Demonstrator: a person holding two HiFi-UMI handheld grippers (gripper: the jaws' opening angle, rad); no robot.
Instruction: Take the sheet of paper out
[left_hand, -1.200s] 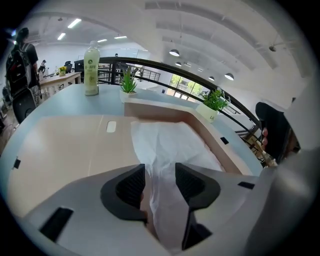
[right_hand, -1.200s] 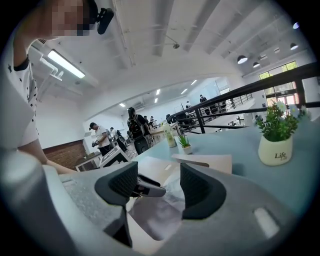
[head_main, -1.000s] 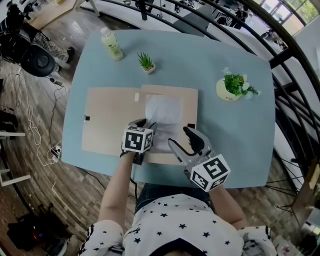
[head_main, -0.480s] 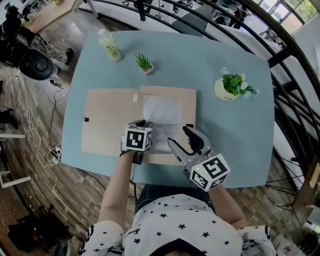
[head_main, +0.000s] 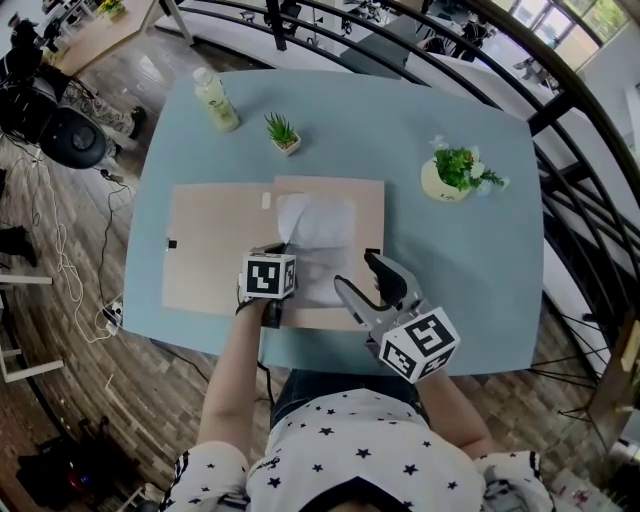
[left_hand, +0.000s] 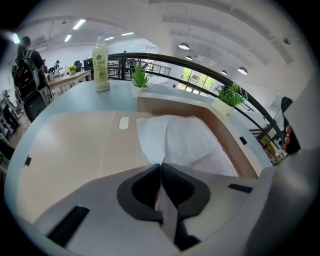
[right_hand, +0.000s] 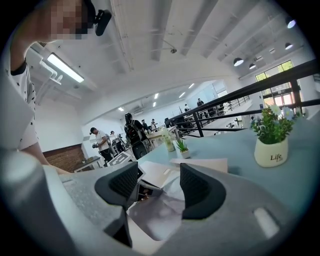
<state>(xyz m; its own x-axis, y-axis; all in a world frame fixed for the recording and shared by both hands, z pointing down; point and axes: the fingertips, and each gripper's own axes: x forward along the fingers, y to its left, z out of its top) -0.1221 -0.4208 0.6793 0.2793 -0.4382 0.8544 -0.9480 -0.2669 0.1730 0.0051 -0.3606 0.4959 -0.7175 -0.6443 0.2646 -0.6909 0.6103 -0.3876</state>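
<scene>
A white sheet of paper lies on an open tan folder on the blue table. My left gripper points steeply down at the sheet's near left edge. Its jaws have just been closing and now pinch that edge. In the left gripper view the paper runs into the closed left gripper, and the folder spreads to the left. My right gripper hovers open over the folder's near right part with nothing in it. In the right gripper view the sheet shows between the wide jaws of the right gripper.
A pale green bottle and a small potted plant stand at the back left of the table. A white pot with a plant stands at the back right. Black railings run beyond the table.
The left gripper's jaws have closed on the paper's near edge, and the sheet's left side has drawn in toward them. The right gripper has hardly moved.
</scene>
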